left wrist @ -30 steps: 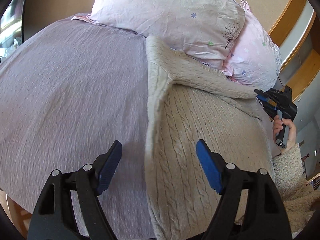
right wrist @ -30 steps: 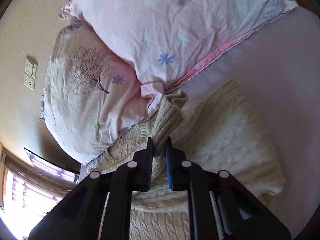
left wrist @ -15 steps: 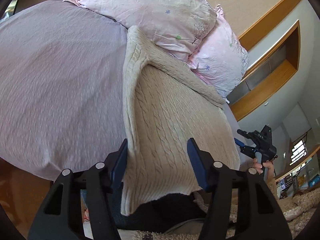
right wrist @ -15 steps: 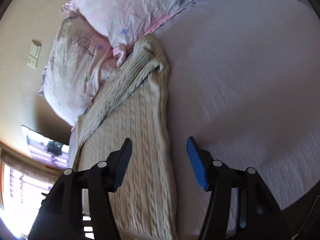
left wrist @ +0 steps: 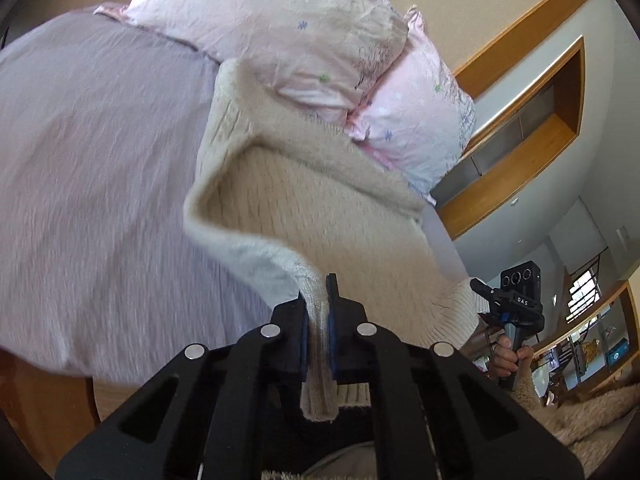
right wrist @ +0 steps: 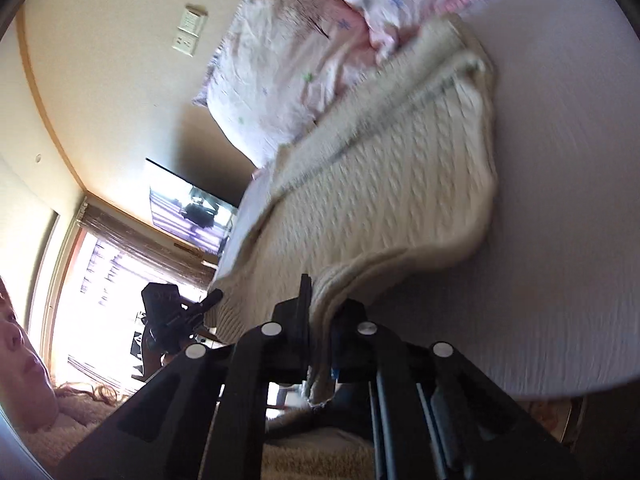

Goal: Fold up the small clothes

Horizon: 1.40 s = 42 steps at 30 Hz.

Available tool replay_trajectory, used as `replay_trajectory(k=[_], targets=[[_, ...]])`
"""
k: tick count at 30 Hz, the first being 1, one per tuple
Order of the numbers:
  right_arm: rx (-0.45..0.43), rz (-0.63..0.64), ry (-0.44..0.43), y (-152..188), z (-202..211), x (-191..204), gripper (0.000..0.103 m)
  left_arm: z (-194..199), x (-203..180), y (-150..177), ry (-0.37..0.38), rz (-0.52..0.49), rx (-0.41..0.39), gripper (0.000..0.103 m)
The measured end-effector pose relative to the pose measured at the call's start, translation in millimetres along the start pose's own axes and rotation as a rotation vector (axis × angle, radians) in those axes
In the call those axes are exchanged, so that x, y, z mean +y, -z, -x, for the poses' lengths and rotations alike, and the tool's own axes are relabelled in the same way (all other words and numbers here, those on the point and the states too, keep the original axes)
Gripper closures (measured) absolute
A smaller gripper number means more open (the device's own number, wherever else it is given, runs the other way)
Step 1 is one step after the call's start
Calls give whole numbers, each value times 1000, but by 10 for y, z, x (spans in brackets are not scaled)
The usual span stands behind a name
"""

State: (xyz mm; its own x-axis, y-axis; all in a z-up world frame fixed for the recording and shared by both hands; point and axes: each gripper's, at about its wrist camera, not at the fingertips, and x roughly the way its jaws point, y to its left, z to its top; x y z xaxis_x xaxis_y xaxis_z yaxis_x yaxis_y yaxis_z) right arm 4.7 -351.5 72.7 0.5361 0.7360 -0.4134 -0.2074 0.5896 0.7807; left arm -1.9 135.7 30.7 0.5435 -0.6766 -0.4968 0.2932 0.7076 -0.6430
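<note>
Sweater [left wrist: 320,208] is lying on the bed [left wrist: 100,168] below the pillows [left wrist: 288,32]; left gripper [left wrist: 317,320] and right gripper [right wrist: 320,320] are each pinching a bottom-hem corner, probably for folding toward the pillows.

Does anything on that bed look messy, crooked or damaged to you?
Nothing looks damaged or spilled. The cream sweater lies partly lifted off the purple bedspread, its near hem pinched at two spots by the left gripper and the right gripper. Its far end bunches unevenly against the pink pillows.
</note>
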Motion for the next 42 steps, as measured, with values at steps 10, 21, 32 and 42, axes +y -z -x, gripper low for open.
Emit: replay_trajectory(k=[10,21,32,42], targets=[[-292,-277,203,-1729,-992,-898,96,-1373,678,-1926,-126,278,-161,96],[-469,-330,399,-1808,-636,-996,2,-1169,710,-1964,-170,249,-121,14],[-299,-218,278,-1547,-872,-678,2,-1388,869,-1645,-249,222,50,55],[-308,-154,251,-1360,-508,-660,2,-1560,374,-1725,182,430,-69,88]])
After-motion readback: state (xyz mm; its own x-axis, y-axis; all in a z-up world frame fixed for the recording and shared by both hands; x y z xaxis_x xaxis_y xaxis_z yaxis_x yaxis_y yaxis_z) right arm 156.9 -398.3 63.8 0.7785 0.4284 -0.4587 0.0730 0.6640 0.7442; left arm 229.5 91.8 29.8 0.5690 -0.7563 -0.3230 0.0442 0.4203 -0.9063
